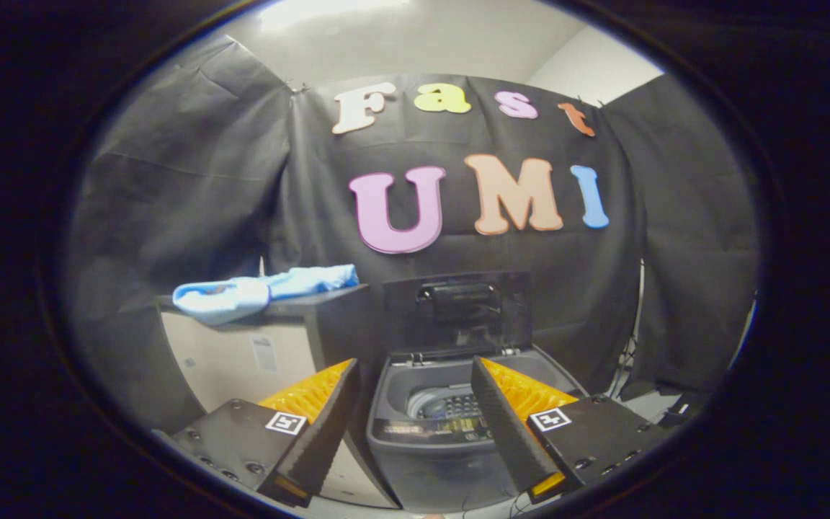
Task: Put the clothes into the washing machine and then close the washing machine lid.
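The claw [411, 404] hangs with its two fingers spread wide and nothing between them but air. Through the gap between the fingers, just ahead and below, sits the washing machine [429, 432], a small top-loader. Its lid [458, 310] is swung up and stands nearly upright at the back, the handle facing the claw, so the drum [447, 405] is exposed, and no cloth can be made out inside.

Beyond the left finger and higher up stands a dark table [314, 306], just beside the washer. The clothes [264, 292], a light blue bundle, lie along its front edge, reaching to its left corner, where a fold droops slightly over the side. They are well apart from the claw and not touching the washer. Under the table top a pale panel [249, 357] faces forward. A black cloth wall [170, 194] closes the booth behind everything.

As I judge it, the task stands at its very start: the lid is already up and the washer ready to receive, but the clothes are not yet picked up. The step in hand is the approach to the garment. The next move calls for raising the claw and carrying it leftward to the table's front edge, keeping the fingers spread, then pinching a thick fold of the bundle rather than a thin loose layer, so the whole piece lifts without trailing. Closing the lid comes last.
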A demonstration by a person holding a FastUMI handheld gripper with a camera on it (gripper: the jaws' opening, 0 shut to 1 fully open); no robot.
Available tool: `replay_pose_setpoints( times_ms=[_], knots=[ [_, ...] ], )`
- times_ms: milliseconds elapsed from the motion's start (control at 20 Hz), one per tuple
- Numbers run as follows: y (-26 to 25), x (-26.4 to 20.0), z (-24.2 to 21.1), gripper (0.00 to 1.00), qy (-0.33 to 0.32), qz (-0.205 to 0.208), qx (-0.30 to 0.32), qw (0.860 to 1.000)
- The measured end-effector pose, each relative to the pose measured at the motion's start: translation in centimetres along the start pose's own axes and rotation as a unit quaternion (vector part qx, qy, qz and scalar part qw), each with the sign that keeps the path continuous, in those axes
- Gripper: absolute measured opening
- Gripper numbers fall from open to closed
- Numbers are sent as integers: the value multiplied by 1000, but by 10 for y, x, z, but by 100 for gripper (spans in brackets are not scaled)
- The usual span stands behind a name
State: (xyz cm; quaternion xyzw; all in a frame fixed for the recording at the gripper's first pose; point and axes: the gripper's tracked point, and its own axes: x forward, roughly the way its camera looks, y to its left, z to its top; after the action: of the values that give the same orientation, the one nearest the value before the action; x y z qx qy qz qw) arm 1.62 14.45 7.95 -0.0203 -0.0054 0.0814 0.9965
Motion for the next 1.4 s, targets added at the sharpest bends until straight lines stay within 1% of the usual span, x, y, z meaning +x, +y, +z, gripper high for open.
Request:
replay_pose_setpoints(
  times_ms=[100, 150, 350, 450, 550, 600, 750, 800, 900, 1000, 1100, 1200, 1250, 1300, 1350, 1400],
  knots=[
    [28, 14, 26, 97, 0, 14, -23, 1000],
    [49, 21, 41, 97, -5, 28, -27, 999],
    [129, 59, 103, 97, -13, 90, -7, 996],
    [154, 85, 126, 97, -17, 96, -3, 995],
    [184, 118, 139, 97, -8, 106, -14, 994],
    [199, 135, 138, 97, 6, 113, -17, 993],
    [235, 183, 118, 97, 73, 133, -30, 988],
    [241, 198, 115, 97, 88, 130, -25, 987],
    [250, 221, 93, 97, 126, 118, -33, 984],
    [267, 234, 72, 97, 179, 130, -23, 975],
    [283, 242, 53, 97, 219, 155, -10, 963],
    [272, 255, 41, 98, 243, 130, -30, 961],
    [275, 255, 36, 98, 257, 124, -39, 958],
    [280, 257, 21, 98, 282, 123, -43, 950],
    [273, 247, -4, 97, 342, 119, -48, 931],
    [276, 270, 11, 97, 297, 117, -35, 947]
  ],
)
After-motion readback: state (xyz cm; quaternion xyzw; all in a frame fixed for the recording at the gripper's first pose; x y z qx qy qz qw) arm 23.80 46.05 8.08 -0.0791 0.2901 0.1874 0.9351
